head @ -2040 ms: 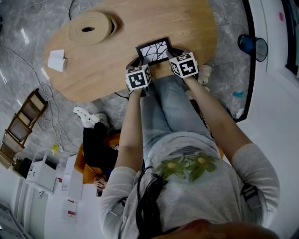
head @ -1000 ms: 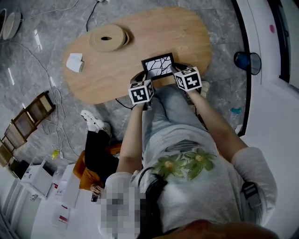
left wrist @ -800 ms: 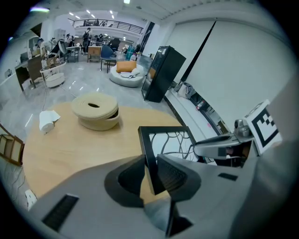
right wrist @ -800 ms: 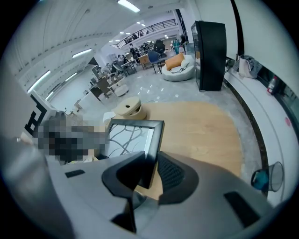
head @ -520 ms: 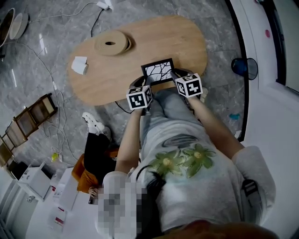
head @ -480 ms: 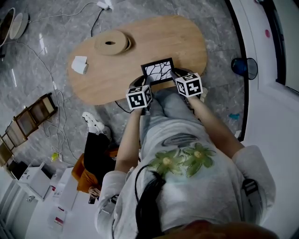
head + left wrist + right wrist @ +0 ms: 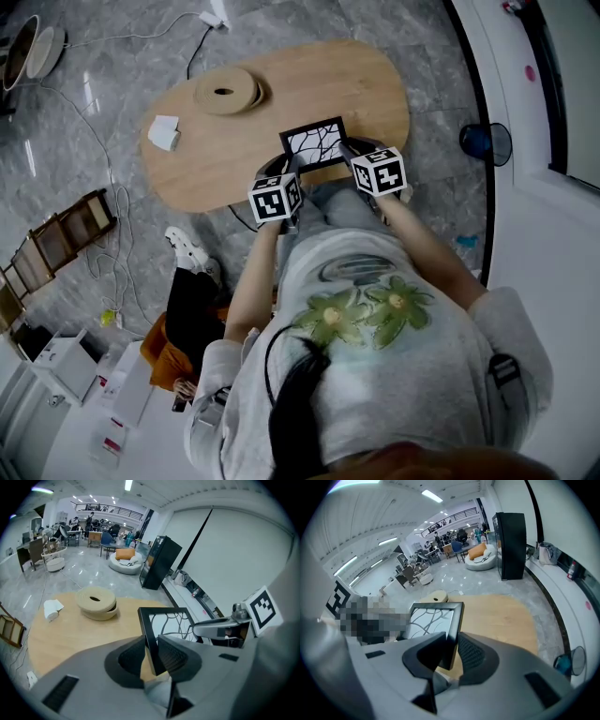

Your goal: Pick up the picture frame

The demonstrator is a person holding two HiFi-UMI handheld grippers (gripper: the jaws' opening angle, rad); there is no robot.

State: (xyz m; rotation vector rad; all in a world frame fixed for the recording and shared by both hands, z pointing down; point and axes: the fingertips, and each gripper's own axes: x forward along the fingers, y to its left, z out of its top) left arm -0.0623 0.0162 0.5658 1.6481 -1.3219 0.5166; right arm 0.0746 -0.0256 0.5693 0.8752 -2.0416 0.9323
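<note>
Black-edged picture frame (image 7: 314, 142) held above the near edge of the wooden table (image 7: 309, 75).
Stiff, light, likely glazed and fragile; left gripper (image 7: 284, 169) and right gripper (image 7: 345, 150) each clamp an opposite side rail.

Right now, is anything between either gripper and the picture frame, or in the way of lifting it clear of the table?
Nothing visible. The left gripper clamps the picture frame by its left edge, the right gripper by its right edge. The beige roll and white wad lie well aside on the table.
</note>
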